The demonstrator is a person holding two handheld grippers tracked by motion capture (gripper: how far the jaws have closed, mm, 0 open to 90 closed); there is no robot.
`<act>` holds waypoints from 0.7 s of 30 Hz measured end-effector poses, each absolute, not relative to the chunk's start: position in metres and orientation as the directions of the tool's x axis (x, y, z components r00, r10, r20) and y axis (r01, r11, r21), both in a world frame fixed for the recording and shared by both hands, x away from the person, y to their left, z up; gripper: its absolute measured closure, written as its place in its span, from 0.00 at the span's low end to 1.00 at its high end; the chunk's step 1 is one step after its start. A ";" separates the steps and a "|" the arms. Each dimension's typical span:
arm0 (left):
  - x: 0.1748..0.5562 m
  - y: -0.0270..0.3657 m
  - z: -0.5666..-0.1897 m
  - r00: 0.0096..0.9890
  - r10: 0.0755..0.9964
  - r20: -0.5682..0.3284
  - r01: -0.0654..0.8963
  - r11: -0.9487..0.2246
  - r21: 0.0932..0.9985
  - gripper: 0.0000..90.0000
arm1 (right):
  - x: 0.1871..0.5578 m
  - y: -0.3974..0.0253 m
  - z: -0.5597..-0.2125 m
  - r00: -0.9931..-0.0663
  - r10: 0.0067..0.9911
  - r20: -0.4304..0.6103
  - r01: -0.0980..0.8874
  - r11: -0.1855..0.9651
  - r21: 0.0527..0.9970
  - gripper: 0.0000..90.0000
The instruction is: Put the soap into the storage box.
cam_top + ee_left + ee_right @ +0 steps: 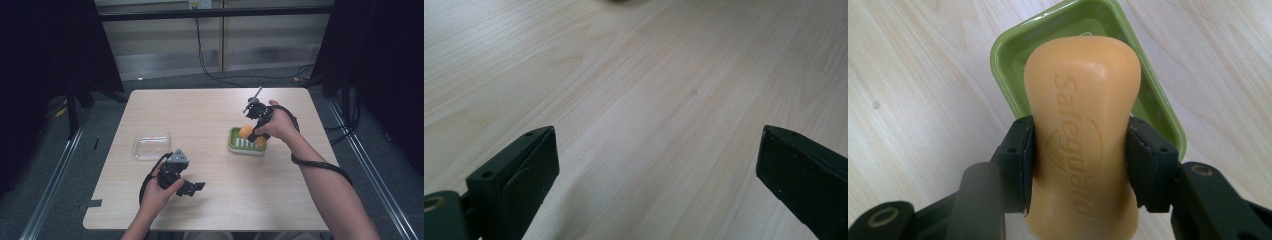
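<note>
Clearly, the right gripper [1079, 165] has its two black jaws clamped on the waist of an orange, rounded bar of soap [1083, 130] stamped with the word "Safeguard". The pads press into both long sides of the bar, and the bar's far end points away from the camera over a green rectangular plastic soap dish [1013, 60]. In the right gripper view the soap covers most of the dish's inside; whether its underside touches the dish or hangs just above it cannot be told from that angle. From the high view the right gripper [254, 131] sits at the right half of the pale wooden table [210, 110], with the soap [246, 131] showing as orange on both sides of the jaws, over the green dish [235, 142], whose white ribbed floor shows at its near left.

The left gripper [656, 165] has its jaws spread wide apart with bare wood grain between them and nothing held. In the high view this gripper [192, 187] lies low at the near left part of the table, held in the person's left hand [159, 192], its jaws pointing to the right. A clear, shallow, square plastic container [151, 145] stands just beyond it, well apart from the green dish.
</note>
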State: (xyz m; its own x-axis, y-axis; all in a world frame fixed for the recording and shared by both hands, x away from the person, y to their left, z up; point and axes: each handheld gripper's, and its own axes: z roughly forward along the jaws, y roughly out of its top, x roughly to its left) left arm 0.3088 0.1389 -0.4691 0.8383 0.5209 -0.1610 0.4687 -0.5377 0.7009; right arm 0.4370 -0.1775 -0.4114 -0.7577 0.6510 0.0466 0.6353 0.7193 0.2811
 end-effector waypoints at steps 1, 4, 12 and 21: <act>0.309 0.139 -0.469 0.837 0.523 -0.162 0.471 -0.537 0.700 0.04 | 0.437 -0.178 -0.412 -0.761 0.647 0.043 0.631 0.723 0.282 0.56; 0.309 0.140 -0.469 0.836 0.526 -0.159 0.472 -0.540 0.697 0.04 | 0.439 -0.177 -0.412 -0.762 0.646 0.038 0.630 0.727 0.274 0.56; 0.309 0.139 -0.469 0.837 0.523 -0.160 0.470 -0.538 0.699 0.04 | 0.442 -0.178 -0.413 -0.770 0.637 0.032 0.620 0.736 0.274 0.56; 0.309 0.140 -0.469 0.837 0.524 -0.160 0.470 -0.537 0.700 0.04 | 0.444 -0.178 -0.414 -0.770 0.637 0.031 0.619 0.734 0.280 0.56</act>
